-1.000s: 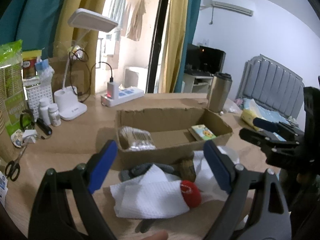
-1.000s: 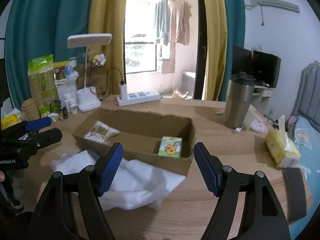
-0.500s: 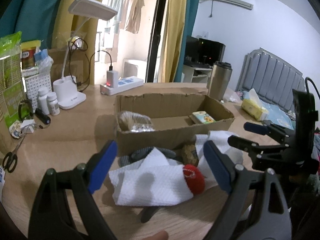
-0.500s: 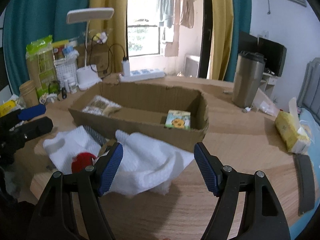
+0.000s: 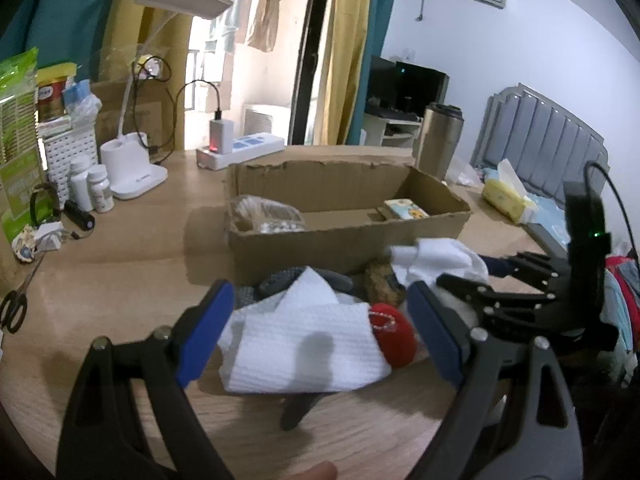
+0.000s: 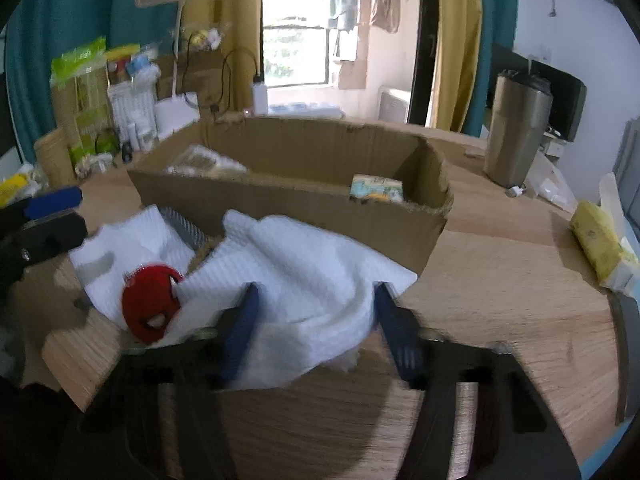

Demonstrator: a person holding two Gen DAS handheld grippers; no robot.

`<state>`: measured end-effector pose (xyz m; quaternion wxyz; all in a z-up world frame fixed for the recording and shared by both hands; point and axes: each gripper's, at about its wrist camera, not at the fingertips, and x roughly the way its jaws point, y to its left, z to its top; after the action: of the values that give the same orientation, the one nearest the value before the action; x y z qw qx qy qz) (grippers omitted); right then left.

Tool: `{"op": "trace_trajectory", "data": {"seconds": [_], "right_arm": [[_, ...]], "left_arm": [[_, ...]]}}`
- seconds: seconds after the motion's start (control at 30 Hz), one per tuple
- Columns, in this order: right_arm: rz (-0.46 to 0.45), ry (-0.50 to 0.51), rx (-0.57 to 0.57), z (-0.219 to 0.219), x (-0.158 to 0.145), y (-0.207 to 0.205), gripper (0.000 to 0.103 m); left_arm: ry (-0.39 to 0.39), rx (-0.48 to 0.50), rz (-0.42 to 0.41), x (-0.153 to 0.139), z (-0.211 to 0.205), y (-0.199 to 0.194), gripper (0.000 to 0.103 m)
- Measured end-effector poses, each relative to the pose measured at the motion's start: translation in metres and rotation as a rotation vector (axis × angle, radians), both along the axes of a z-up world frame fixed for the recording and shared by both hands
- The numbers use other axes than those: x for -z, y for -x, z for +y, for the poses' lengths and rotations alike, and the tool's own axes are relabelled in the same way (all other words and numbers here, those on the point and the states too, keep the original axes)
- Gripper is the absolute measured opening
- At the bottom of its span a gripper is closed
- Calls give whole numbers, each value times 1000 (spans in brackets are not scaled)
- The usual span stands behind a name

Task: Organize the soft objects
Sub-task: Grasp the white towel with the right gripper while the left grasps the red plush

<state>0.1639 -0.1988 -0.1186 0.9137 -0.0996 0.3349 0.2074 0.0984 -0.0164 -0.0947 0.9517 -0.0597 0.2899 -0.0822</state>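
A pile of soft things lies on the wooden table in front of the cardboard box (image 5: 344,236). It holds a folded white towel (image 5: 304,344), a red plush (image 5: 394,336), a grey knitted piece (image 5: 288,280) and a brown lump (image 5: 382,280). My left gripper (image 5: 318,300) hangs open just above the towel, touching nothing. My right gripper (image 6: 314,304) is closing, and its blue pads press on a bunched white cloth (image 6: 304,276). The red plush (image 6: 150,304) lies to its left. The box (image 6: 296,208) stands just behind.
Inside the box lie a clear packet (image 5: 264,216) and a small printed box (image 5: 404,210). A steel tumbler (image 6: 516,140) and a yellow tissue pack (image 6: 600,240) stand to the right. A desk lamp (image 5: 132,168), a power strip (image 5: 244,150), bottles (image 5: 90,188) and scissors (image 5: 16,308) are on the left.
The right gripper sank toward the white cloth and its jaws narrowed around it, bunching it up. The left gripper stayed open over the towel.
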Motion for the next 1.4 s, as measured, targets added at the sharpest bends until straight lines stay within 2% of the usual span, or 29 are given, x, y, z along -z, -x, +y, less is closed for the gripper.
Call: {"op": "trace_trajectory", "data": {"seconds": [0.07,0.13,0.17,0.33,0.5,0.6,0.73,0.8,0.9,1.07,1.2,1.33,1.4], "right_arm": [[-6,10,-1,-1,2,1,35],[-16,-2,-8,-5,-1,3,17],[-30,-2,-4,-7,-4,5,15],[-75,-23,24,-23,-19,9,13],[-111,-28,63,-44,-29,12,13],[-106,-37,92,-59,-27,10,13],[-92,-57,114,-74,-23,9,13],[-90,-60,115,-77,-21,9,13],[-85,-66,113,-77,-19,8,13],[-79,-67,104,-75,-16,8,13],[-74,-64,106,-76,-14,7,13],[-74,-62,112,-77,-14,6,13],[-80,-63,116,-77,-14,7,13]], "left_arm": [[-4,18,2,0,-5,0,89],[-1,43,3,-1,-9,0,89],[-2,55,1,-2,-12,1,89],[-16,133,-6,-5,-29,1,89],[-57,210,32,3,-53,-4,89],[-95,252,61,11,-66,-8,88],[-109,299,71,15,-76,-10,88],[-126,314,88,19,-80,-12,81],[-211,286,131,30,-86,-21,78],[-211,281,187,41,-83,-30,68],[-213,282,199,45,-86,-32,58],[-212,283,213,45,-84,-34,54],[-217,281,213,45,-84,-33,48]]}}
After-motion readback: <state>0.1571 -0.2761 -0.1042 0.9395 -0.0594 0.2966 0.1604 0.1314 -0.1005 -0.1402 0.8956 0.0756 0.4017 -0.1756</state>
